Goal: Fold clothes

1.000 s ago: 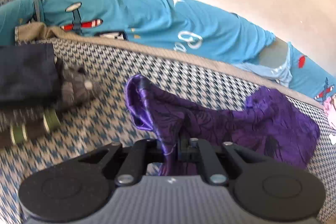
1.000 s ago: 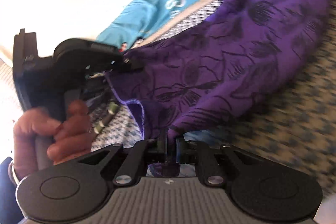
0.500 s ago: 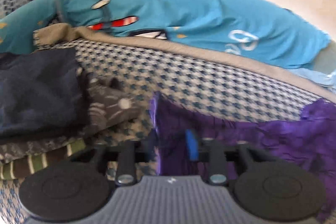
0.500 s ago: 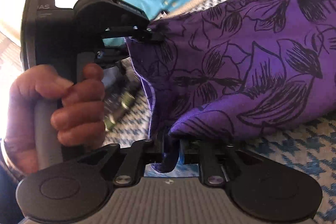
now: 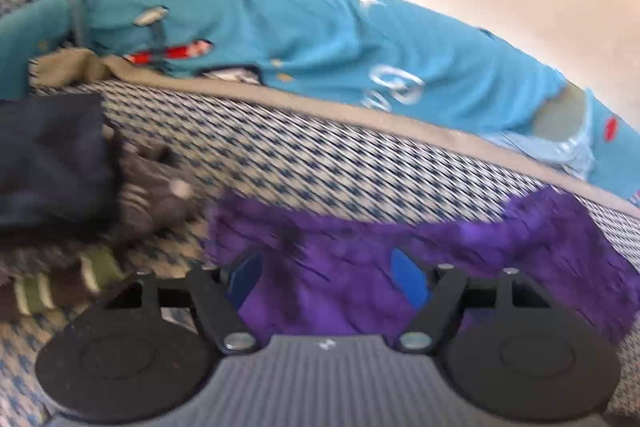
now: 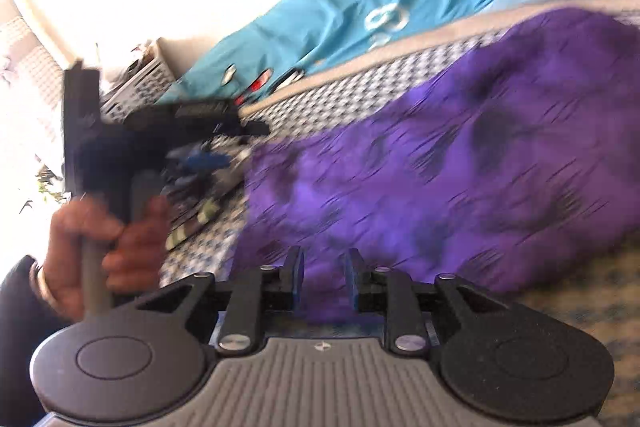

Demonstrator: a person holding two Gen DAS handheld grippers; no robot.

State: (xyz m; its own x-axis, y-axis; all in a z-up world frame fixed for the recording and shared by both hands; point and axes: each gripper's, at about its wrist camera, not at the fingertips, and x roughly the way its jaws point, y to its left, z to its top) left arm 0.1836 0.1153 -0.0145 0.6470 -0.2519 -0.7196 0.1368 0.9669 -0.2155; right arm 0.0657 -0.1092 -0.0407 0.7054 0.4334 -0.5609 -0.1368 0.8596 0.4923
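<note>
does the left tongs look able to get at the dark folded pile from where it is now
Probably yes: the left tongs are opening over the purple cloth, not gripping it, and the dark pile lies close by with only bare checked cover between.

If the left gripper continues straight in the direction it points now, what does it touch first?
Most likely the purple cloth. The left gripper points down at it, its jaws opening, with the cloth lying between and just past the fingers. Beyond lies the checkered bed cover, but blur leaves depth uncertain.
</note>
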